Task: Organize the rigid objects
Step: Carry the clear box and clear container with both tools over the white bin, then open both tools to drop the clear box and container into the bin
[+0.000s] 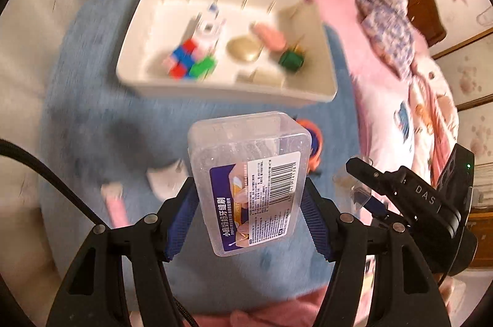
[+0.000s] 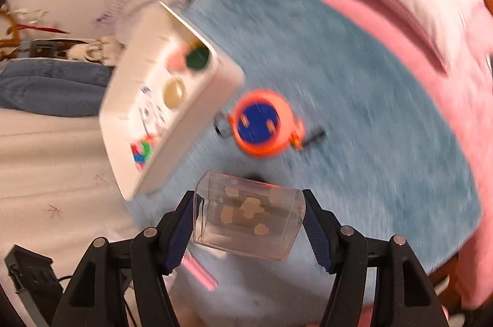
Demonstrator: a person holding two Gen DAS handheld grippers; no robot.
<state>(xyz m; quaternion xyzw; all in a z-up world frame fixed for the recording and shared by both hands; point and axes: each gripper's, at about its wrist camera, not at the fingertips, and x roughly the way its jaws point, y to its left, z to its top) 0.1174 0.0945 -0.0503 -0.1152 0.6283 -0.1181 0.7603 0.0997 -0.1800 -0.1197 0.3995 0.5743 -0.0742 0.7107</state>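
Left wrist view: left gripper (image 1: 249, 203) tilted steeply down, fingers (image 1: 180, 222) clamped on both sides of a clear plastic box (image 1: 246, 182) with a barcode label, held above the blue mat (image 1: 92, 117). Beyond it, a white tray (image 1: 326, 92) holding a colour cube (image 1: 188, 62), gold disc (image 1: 243, 49) and green block (image 1: 291, 60).

Right wrist view: right gripper (image 2: 249, 222) angled down, fingers (image 2: 317, 234) gripping a clear case (image 2: 246, 222) over the mat. Farther off, an orange reel (image 2: 262, 123) lies just beside the tray's wall; open mat lies to the right, up to the pink bedding (image 2: 400, 18).
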